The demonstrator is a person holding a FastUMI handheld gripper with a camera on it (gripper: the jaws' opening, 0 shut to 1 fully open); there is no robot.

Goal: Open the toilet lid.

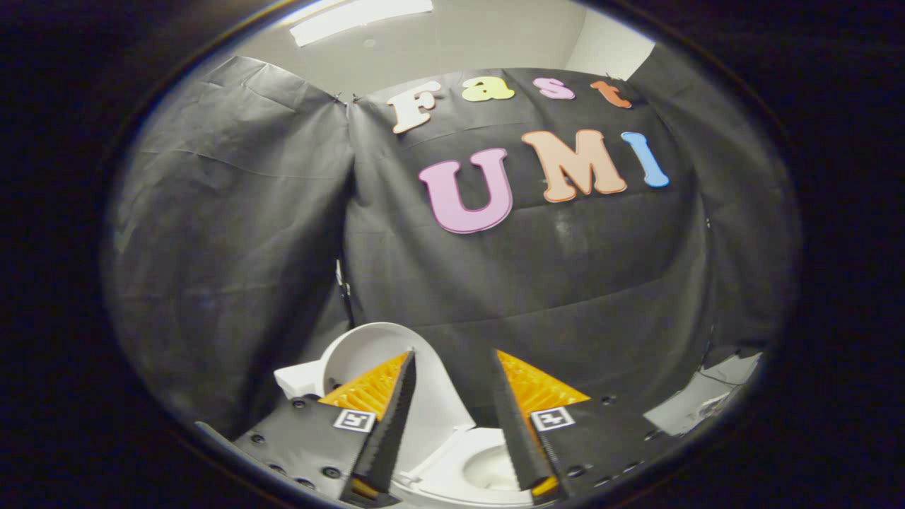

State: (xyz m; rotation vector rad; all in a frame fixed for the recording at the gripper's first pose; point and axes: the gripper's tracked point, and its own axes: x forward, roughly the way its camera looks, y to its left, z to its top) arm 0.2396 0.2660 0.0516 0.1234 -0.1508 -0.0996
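Gripper view: one toilet (pixel 488 470), one lid (pixel 368 346) upright; gripper (pixel 452 364) jaws spread, empty.

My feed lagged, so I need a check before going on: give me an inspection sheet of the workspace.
Surface: no table; the toilet bowl lies below the fingers.
Job's things: toilet lid stands raised, bowl open.
Clutter: nothing seen.
Grippers: tool open, fingers apart, nothing between the pads; the lid shows behind the gap.
Cables: nothing seen.
Surroundings: black cloth wall behind the toilet; ceiling light above; a pale object low to the side, unclear.
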